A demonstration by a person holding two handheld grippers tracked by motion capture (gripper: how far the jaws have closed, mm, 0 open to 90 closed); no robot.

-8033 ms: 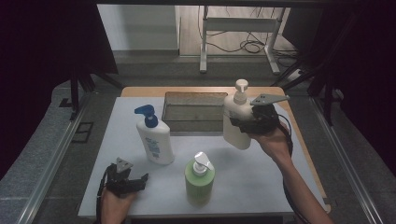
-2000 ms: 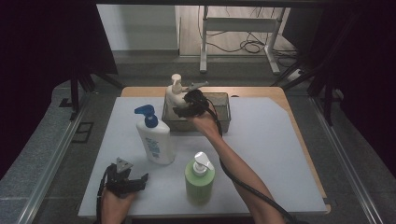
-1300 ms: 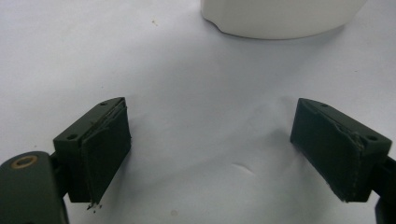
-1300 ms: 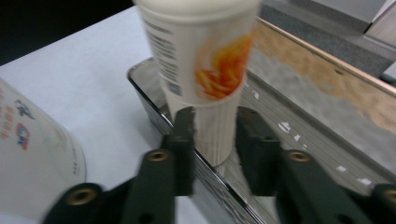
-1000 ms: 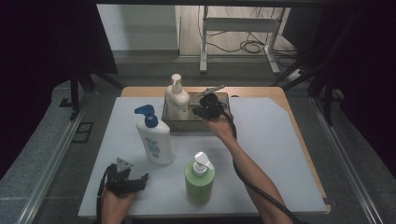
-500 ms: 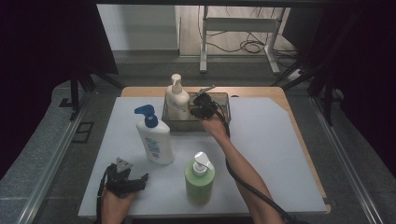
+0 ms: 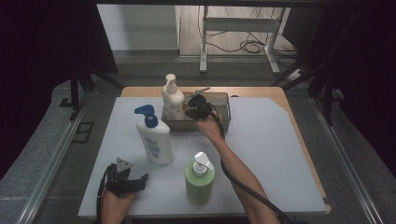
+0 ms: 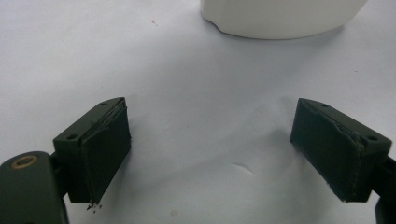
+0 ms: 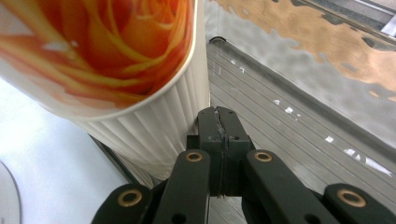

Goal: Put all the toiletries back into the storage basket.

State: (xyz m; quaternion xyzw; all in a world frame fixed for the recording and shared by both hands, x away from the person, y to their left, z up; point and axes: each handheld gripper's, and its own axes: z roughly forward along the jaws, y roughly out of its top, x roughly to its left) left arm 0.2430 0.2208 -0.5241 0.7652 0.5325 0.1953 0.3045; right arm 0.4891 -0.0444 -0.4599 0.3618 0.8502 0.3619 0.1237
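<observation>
A cream pump bottle (image 7: pixel 172 100) with an orange rose label (image 9: pixel 116 60) stands upright in the left end of a metal tray (image 7: pixel 219 122). My right gripper (image 7: pixel 194 110) hangs just to its right, inside the tray, jaws shut (image 9: pixel 219 126) with nothing between them and tip close to the bottle's ribbed base. My left gripper (image 7: pixel 133 179) rests on the white mat at the near left, jaws open (image 8: pixel 224 154) and empty. The base of the white bottle (image 8: pixel 280 18) lies ahead of it.
A white bottle with a blue pump (image 7: pixel 154 137) stands left of centre on the white mat (image 7: pixel 271 154). A green bottle with a white pump (image 7: pixel 200 179) stands near the front edge. The tray's shiny wall (image 9: pixel 327 70) rises behind the right gripper.
The right gripper, which carried the cream bottle into the tray and let go, has drifted left and down beside it. The left gripper has stayed put.
</observation>
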